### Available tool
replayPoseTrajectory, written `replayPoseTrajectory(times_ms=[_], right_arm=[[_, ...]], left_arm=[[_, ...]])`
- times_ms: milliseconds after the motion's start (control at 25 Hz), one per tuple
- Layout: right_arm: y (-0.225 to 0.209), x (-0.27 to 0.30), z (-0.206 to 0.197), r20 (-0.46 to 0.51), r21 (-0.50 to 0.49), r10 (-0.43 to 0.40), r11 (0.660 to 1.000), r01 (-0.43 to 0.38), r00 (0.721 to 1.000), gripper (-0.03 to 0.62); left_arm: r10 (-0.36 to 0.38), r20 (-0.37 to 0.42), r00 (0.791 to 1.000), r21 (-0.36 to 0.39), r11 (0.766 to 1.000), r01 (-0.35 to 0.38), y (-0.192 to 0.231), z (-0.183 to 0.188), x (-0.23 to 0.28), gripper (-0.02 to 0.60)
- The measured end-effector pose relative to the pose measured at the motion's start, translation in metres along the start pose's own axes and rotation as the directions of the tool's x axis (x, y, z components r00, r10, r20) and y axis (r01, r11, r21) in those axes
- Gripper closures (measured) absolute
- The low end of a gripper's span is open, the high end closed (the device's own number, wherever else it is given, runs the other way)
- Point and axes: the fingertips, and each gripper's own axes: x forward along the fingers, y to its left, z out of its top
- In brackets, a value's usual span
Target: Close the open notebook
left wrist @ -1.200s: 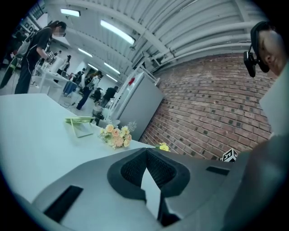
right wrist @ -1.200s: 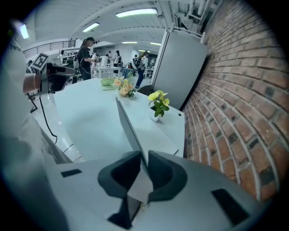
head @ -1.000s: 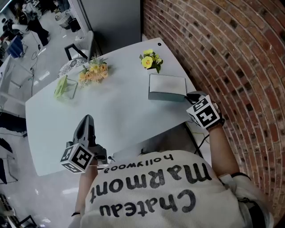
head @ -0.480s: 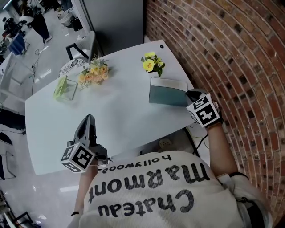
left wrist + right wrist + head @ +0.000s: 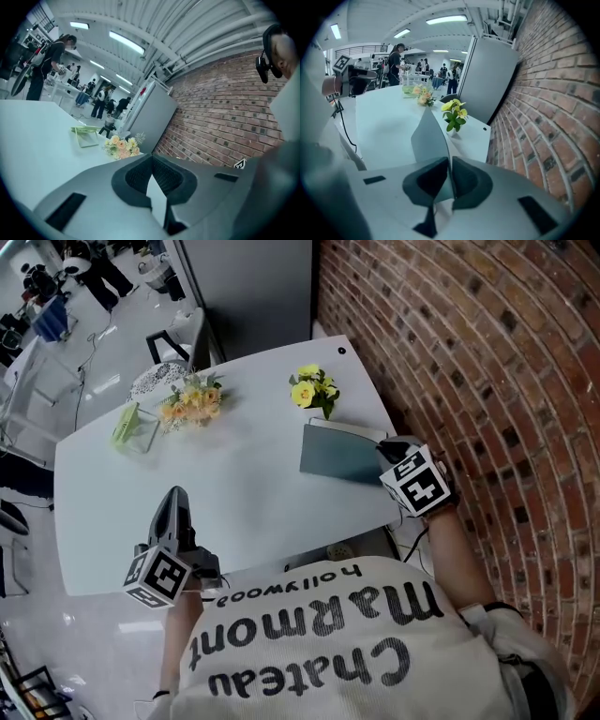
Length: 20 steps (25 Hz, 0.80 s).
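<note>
Midway through closing: right gripper (image 5: 451, 173) pinching the cover of the notebook (image 5: 342, 457), half-lifted, on the table (image 5: 234, 493) near the brick wall. Left gripper (image 5: 151, 159) pressed together, empty. Next, probably: fold cover over, release.

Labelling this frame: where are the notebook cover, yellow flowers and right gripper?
notebook cover (image 5: 337, 460), head view, its middle.
yellow flowers (image 5: 309, 390), head view, the blooms.
right gripper (image 5: 450, 161), right gripper view, between its fingertips, pinching the cover.
</note>
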Motion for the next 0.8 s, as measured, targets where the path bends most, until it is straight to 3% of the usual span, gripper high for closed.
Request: replayPoseTrajectory(times_ms=[800], right_arm=[[-0.032, 0.046, -0.007, 0.0, -0.082, 0.173, 0.982, -0.173, 0.985, 0.563]], left_arm=[[0.169, 0.054, 0.984, -0.036, 0.985, -0.168, -0.031, -0.032, -0.008, 0.58]])
